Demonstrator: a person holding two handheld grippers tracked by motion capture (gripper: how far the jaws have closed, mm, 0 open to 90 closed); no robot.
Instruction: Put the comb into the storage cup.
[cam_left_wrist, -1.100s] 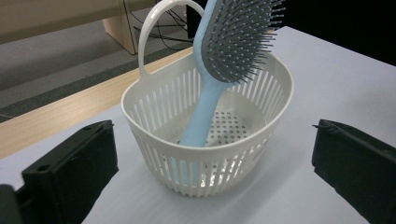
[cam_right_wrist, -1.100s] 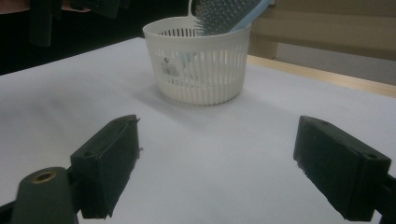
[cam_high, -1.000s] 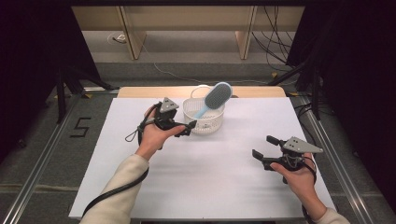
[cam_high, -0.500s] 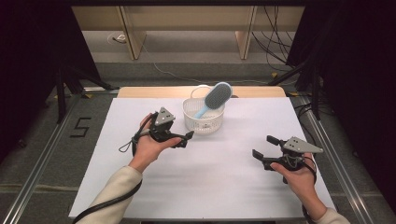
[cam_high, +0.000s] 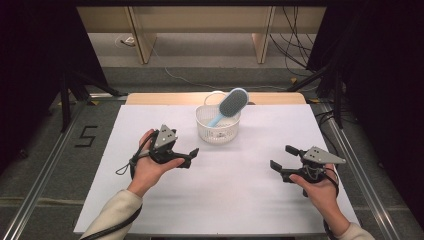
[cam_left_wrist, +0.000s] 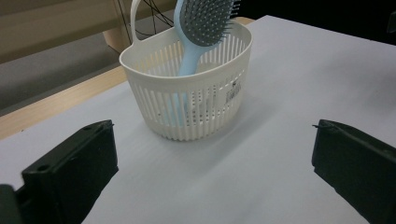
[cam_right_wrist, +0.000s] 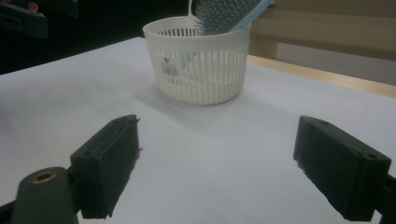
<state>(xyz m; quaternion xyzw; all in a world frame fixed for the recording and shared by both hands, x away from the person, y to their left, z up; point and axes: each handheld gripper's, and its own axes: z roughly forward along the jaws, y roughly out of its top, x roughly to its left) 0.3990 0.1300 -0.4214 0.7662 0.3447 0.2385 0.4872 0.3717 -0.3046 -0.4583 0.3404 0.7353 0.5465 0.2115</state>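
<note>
left tool (cam_high: 192, 155) – released | right tool (cam_high: 281, 157) – released | hairbrush (cam_high: 231, 105) upright in basket (cam_high: 210, 131)

White table (cam_high: 225, 200), white slatted basket (cam_high: 217, 131) near far edge

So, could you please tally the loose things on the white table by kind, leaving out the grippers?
Basket, white slatted plastic: 1
Hairbrush, light blue, standing handle-down in the basket: 1
Total: 2
</note>
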